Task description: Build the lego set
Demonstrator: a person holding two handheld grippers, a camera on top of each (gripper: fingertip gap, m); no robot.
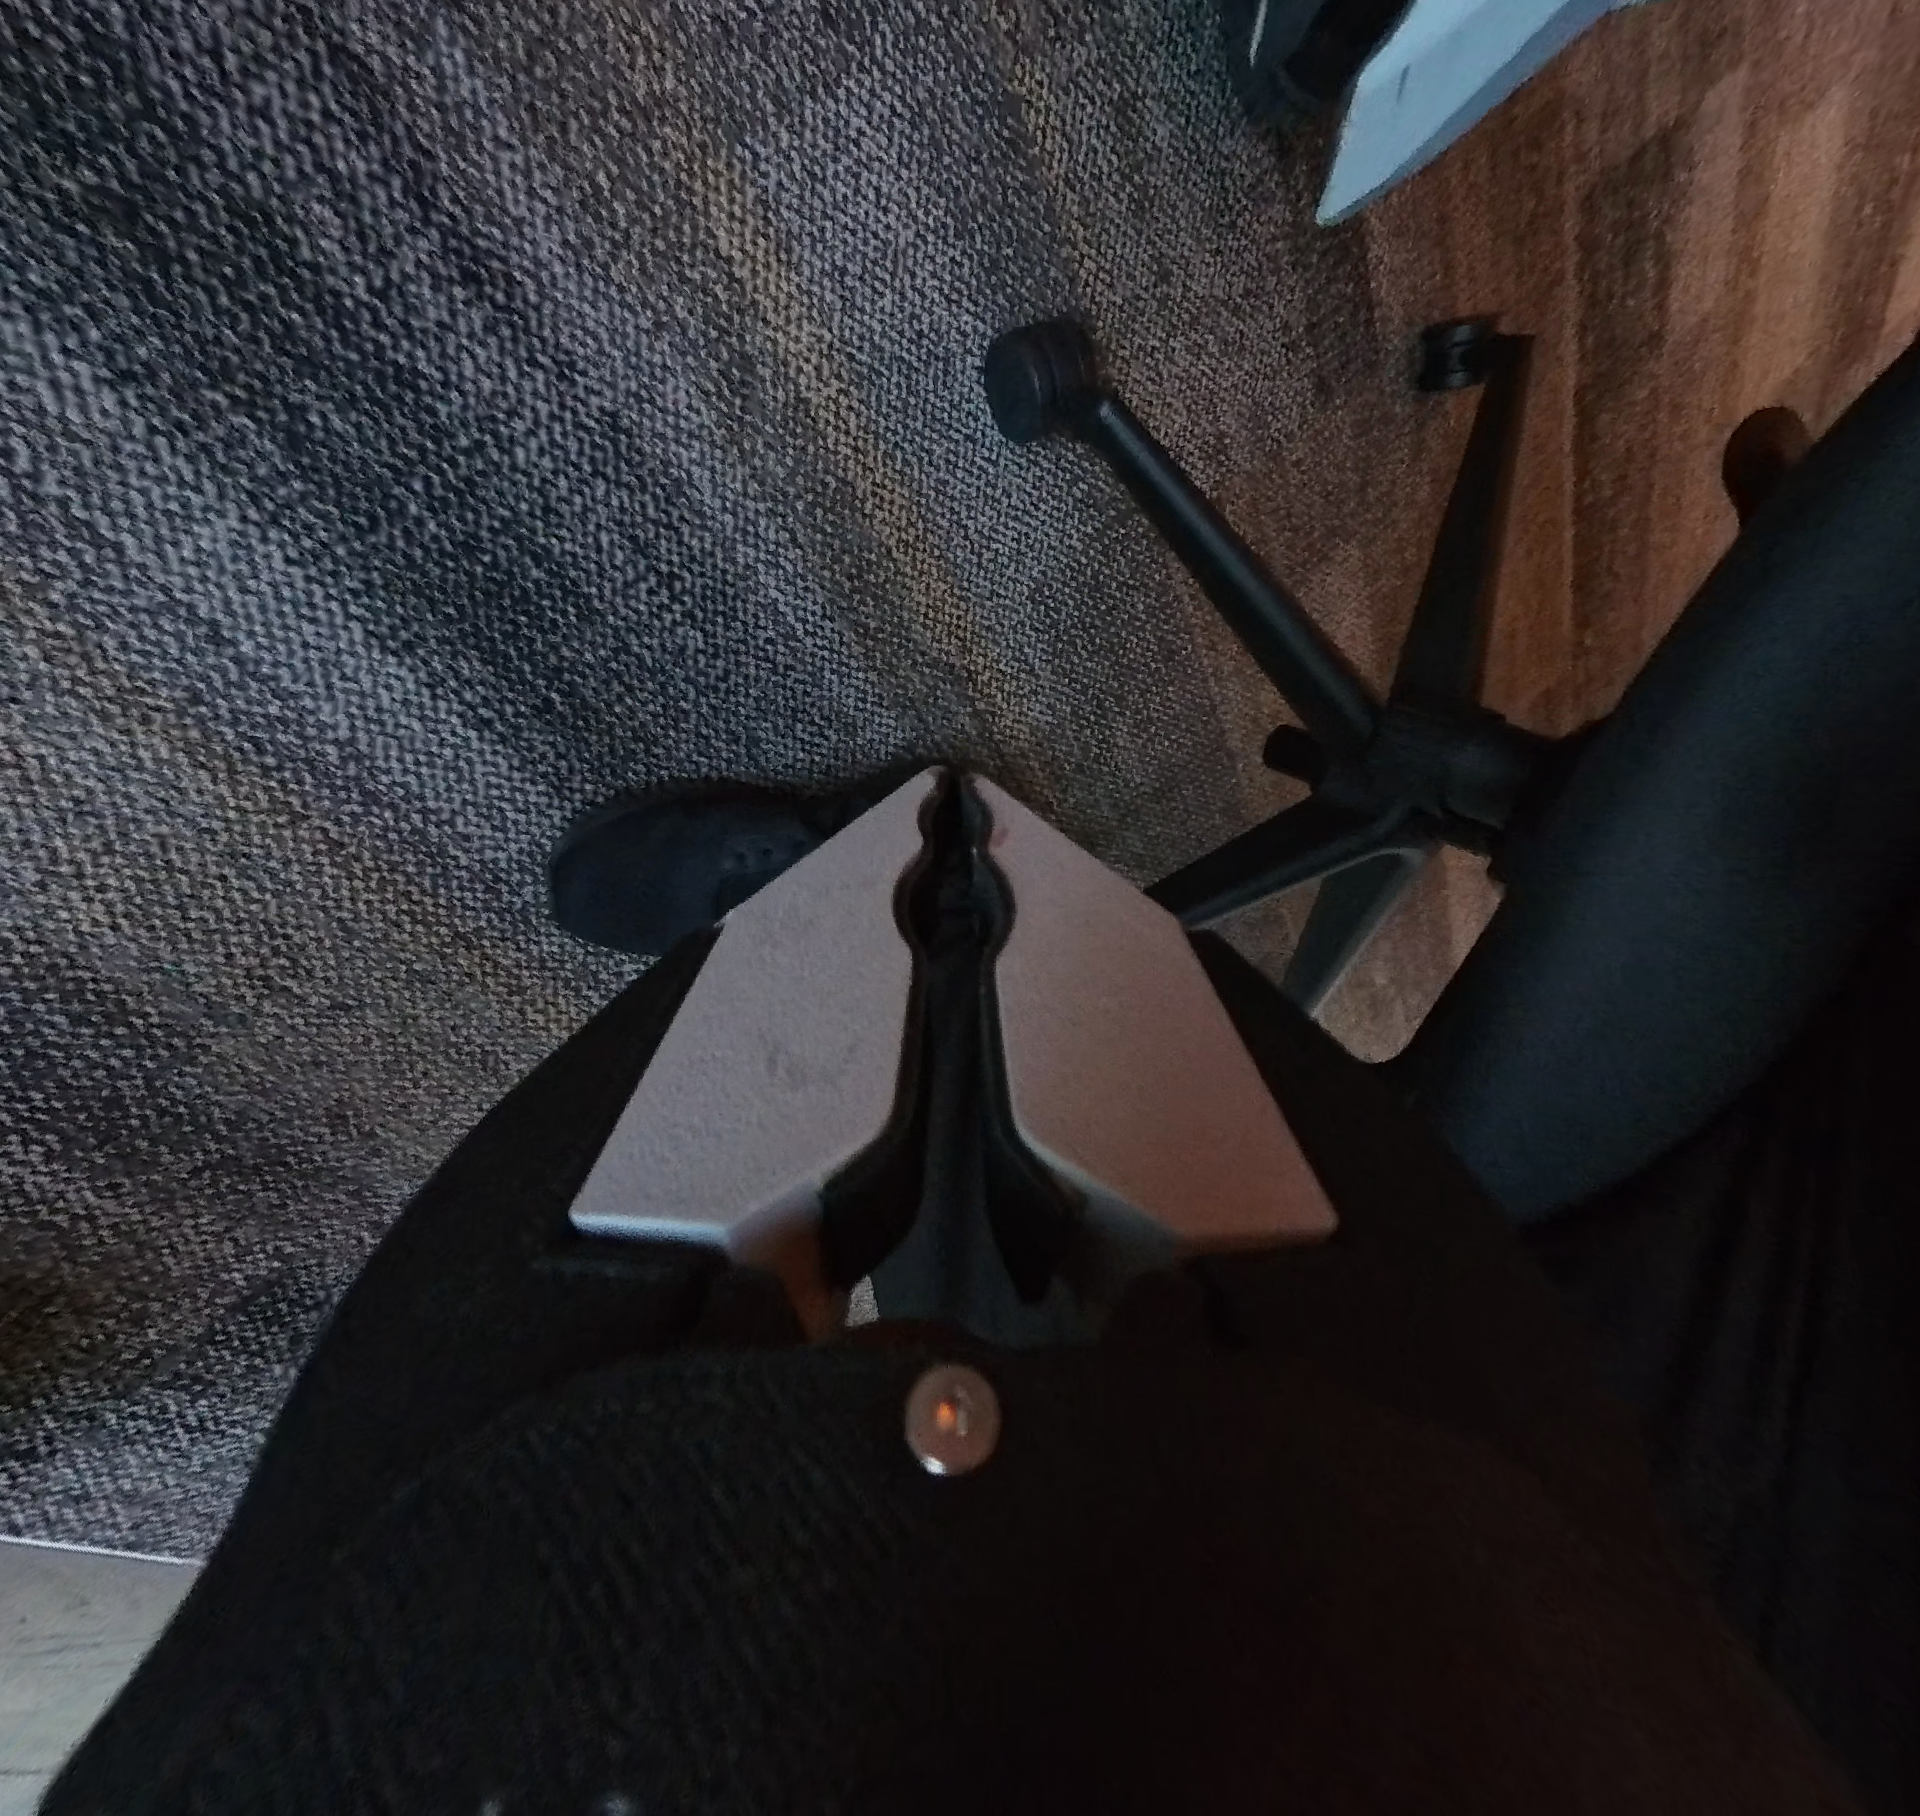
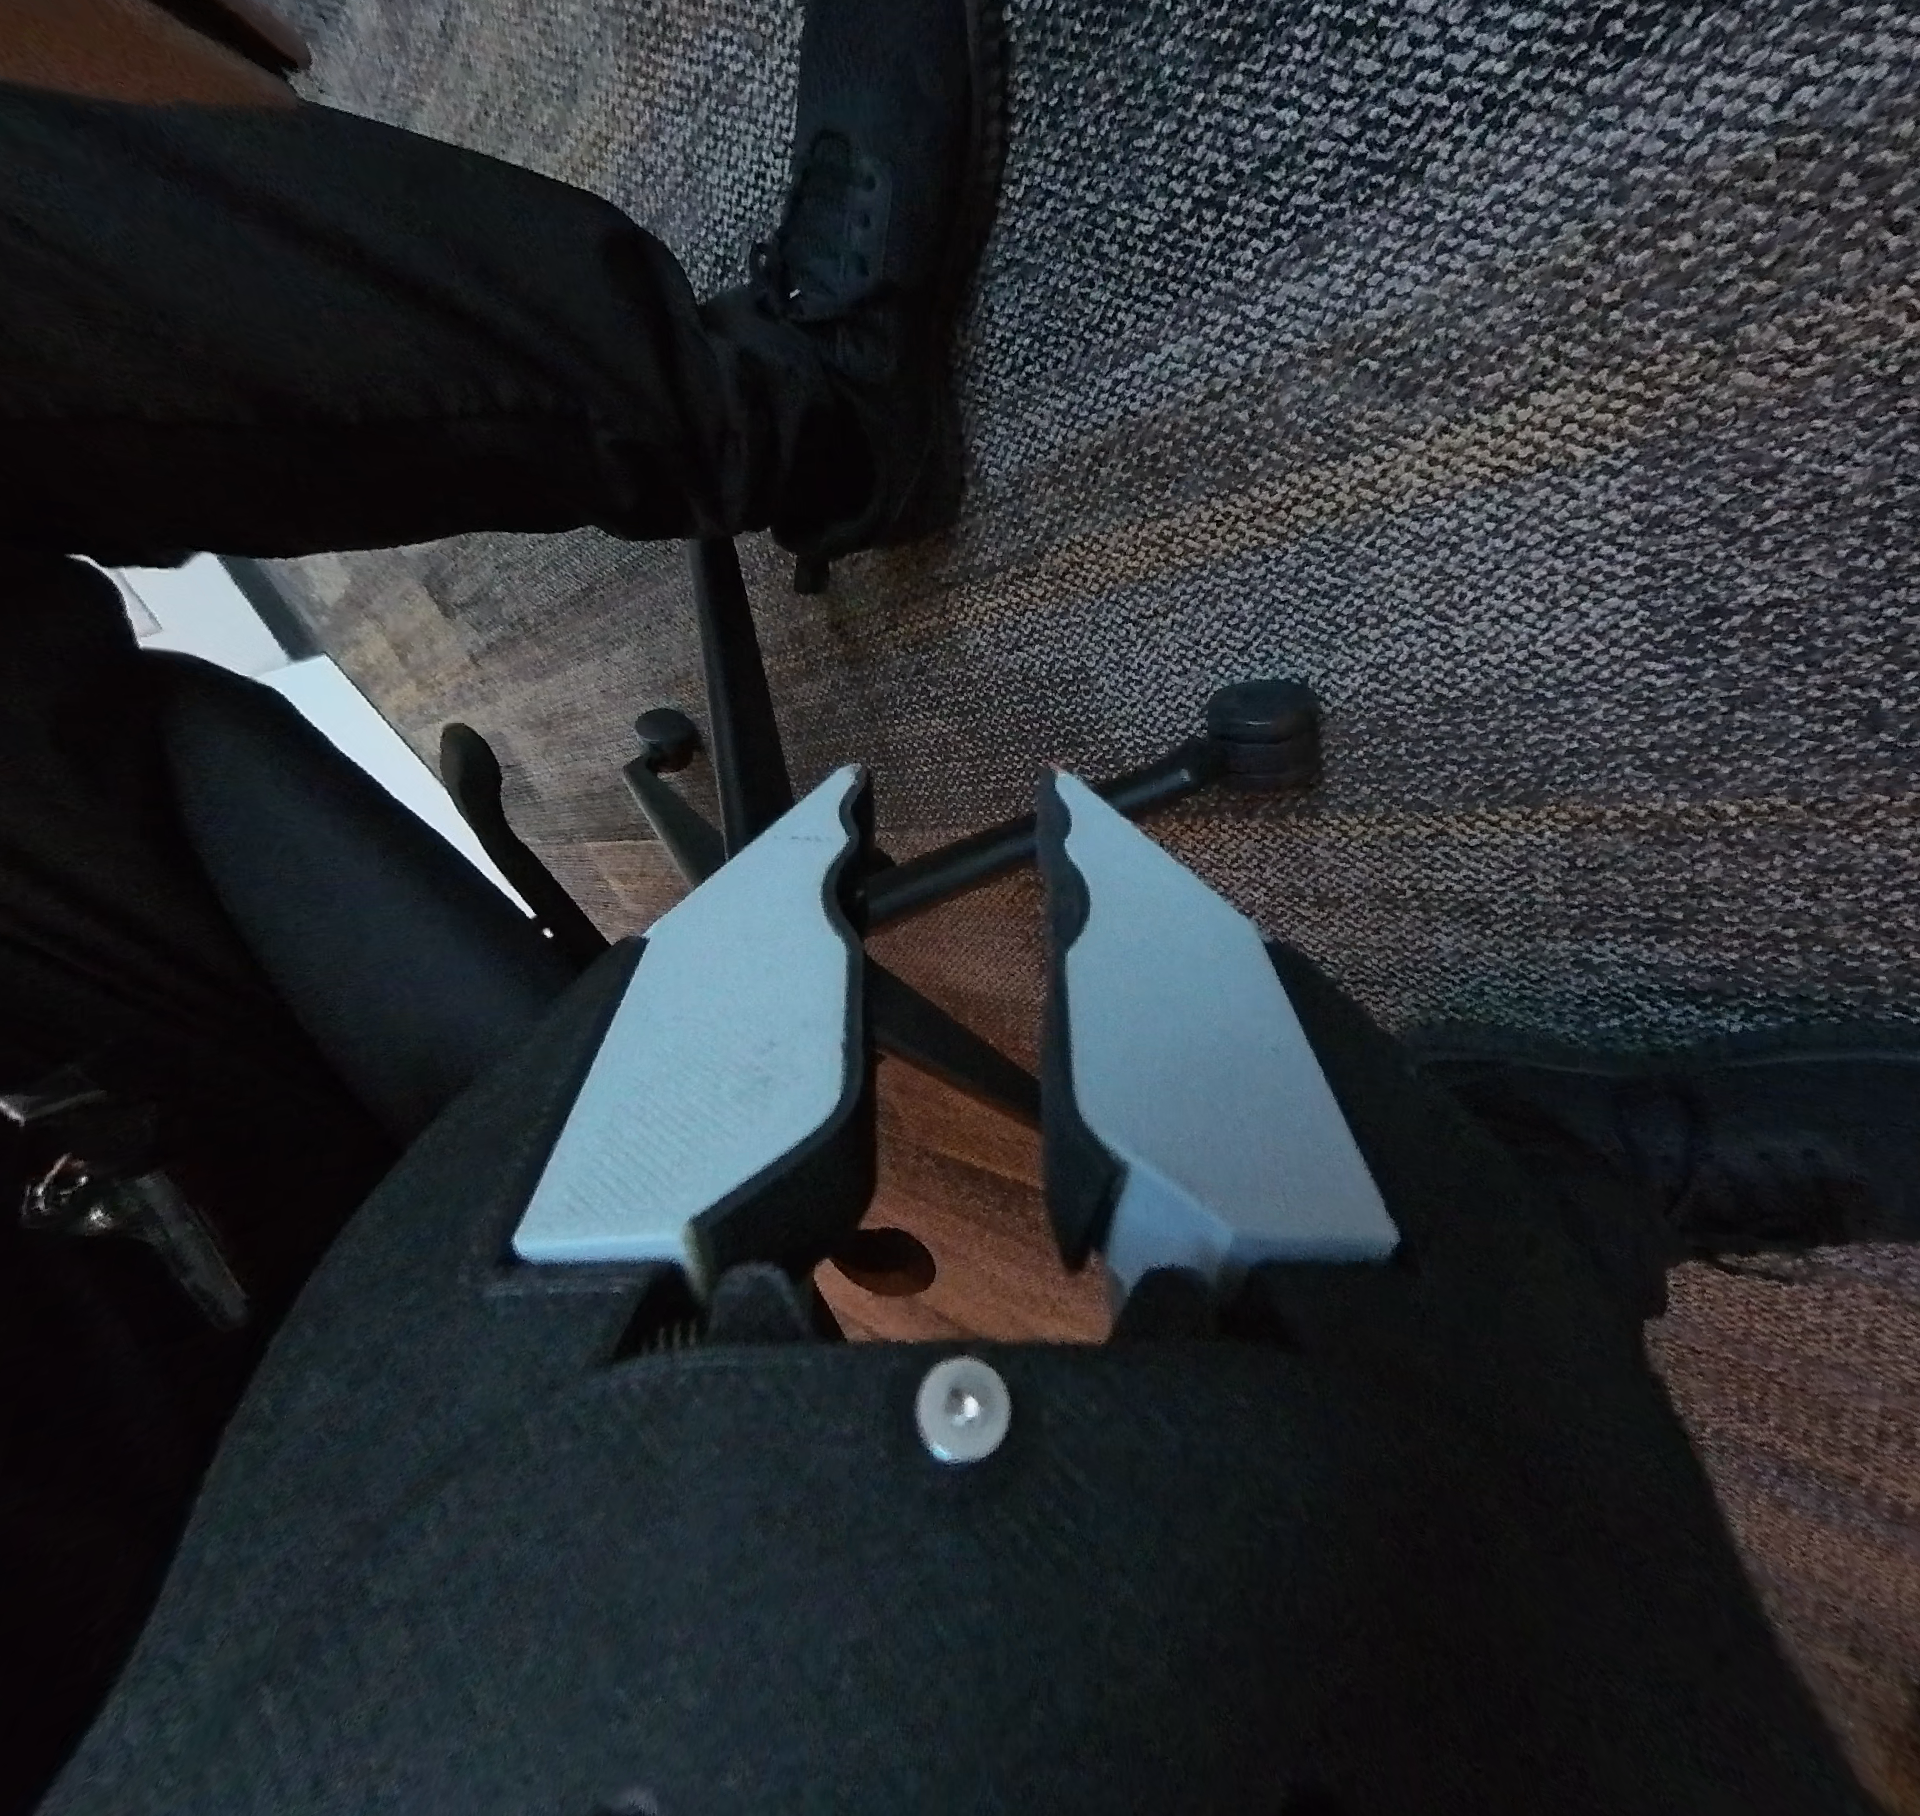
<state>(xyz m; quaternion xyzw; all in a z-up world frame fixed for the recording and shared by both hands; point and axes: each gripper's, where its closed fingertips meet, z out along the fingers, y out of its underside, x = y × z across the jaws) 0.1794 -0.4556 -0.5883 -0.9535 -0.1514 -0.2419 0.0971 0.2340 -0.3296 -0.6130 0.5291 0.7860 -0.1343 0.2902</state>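
Note:
My left gripper (image 1: 954, 779) is shut, its pale fingers (image 1: 831, 1018) meeting at the tips with nothing between them. It points down at grey-brown carpet (image 1: 520, 416), just beside a black shoe (image 1: 665, 873). My right gripper (image 2: 951, 779) is open and empty, and the pads press on nothing. Far below its gap I see a black chair leg (image 2: 956, 867) that runs to a castor (image 2: 1262, 732). Pale blue fingers of another gripper (image 1: 1455, 52) show at the top right of the left wrist view.
A black office chair has its star base (image 1: 1434, 758), a castor (image 1: 1034, 384) and its seat (image 1: 1714, 831) at the right. A person's dark trouser leg (image 2: 312, 343) and black shoe (image 2: 894, 156) rest on the carpet, with another shoe (image 2: 1714, 1153) at the right. Brown wood-look floor (image 1: 1662, 312) lies beside the carpet. The gap from one gripper's tips to the other's is roughly 15 cm.

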